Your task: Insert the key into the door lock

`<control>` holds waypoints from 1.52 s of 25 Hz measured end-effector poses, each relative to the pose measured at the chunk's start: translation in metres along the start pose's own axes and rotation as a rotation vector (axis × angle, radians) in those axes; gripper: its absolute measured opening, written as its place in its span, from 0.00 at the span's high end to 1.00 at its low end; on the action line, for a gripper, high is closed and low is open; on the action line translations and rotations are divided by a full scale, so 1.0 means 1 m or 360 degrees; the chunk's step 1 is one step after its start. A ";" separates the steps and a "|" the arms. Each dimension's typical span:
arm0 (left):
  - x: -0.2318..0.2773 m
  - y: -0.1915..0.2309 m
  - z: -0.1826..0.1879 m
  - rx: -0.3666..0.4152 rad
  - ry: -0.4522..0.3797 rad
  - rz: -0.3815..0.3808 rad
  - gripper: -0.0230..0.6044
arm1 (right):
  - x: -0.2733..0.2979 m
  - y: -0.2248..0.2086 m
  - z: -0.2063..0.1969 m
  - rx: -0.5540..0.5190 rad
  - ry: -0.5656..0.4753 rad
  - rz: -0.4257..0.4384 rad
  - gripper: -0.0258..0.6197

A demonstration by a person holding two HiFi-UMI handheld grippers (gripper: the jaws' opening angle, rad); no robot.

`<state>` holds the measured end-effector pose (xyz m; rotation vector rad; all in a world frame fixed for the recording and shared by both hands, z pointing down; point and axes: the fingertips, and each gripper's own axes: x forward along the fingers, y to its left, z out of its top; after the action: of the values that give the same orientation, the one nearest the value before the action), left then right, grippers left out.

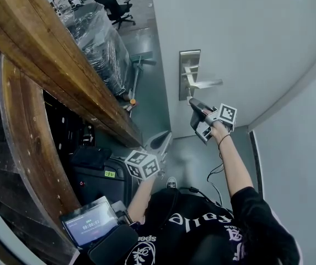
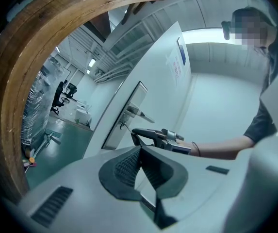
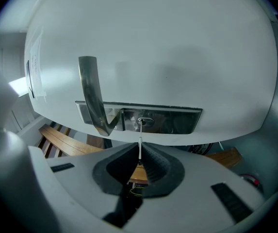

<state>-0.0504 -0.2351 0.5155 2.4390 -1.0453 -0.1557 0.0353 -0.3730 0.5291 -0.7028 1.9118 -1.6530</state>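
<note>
Honestly, nearly there. The right gripper [image 3: 139, 155] is clamped on the key [image 3: 140, 141], and its tip sits right at the keyhole [image 3: 143, 122] in the door lock [image 3: 177, 120]. I'd keep the blade square to the plate and push straight in, no twisting until it seats. The left gripper [image 2: 140, 149] hangs low, jaws together, empty.

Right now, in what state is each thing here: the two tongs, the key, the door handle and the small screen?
Left tongs: shut, holding nothing.
Right tongs: shut on the key.
Key: held by its back end, tip at the keyhole; how deep it sits is unclear.
Door handle: level, untouched by either tongs.
Screen: lit.
</note>
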 end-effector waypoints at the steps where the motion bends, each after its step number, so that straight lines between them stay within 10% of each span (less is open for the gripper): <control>1: 0.000 0.000 0.000 -0.0003 0.0000 0.0000 0.96 | 0.000 0.000 0.001 -0.0001 -0.0001 0.0000 0.91; 16: -0.007 0.017 0.001 -0.0019 -0.0008 0.0061 0.96 | 0.005 -0.007 0.008 0.0073 0.0179 0.0031 0.91; 38: -0.007 0.018 -0.005 -0.0011 0.0032 0.0058 0.96 | 0.019 -0.009 0.042 -0.0166 -0.0130 -0.0069 0.90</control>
<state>-0.0655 -0.2389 0.5277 2.4091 -1.0778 -0.1224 0.0496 -0.4173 0.5316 -0.8459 1.9478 -1.5349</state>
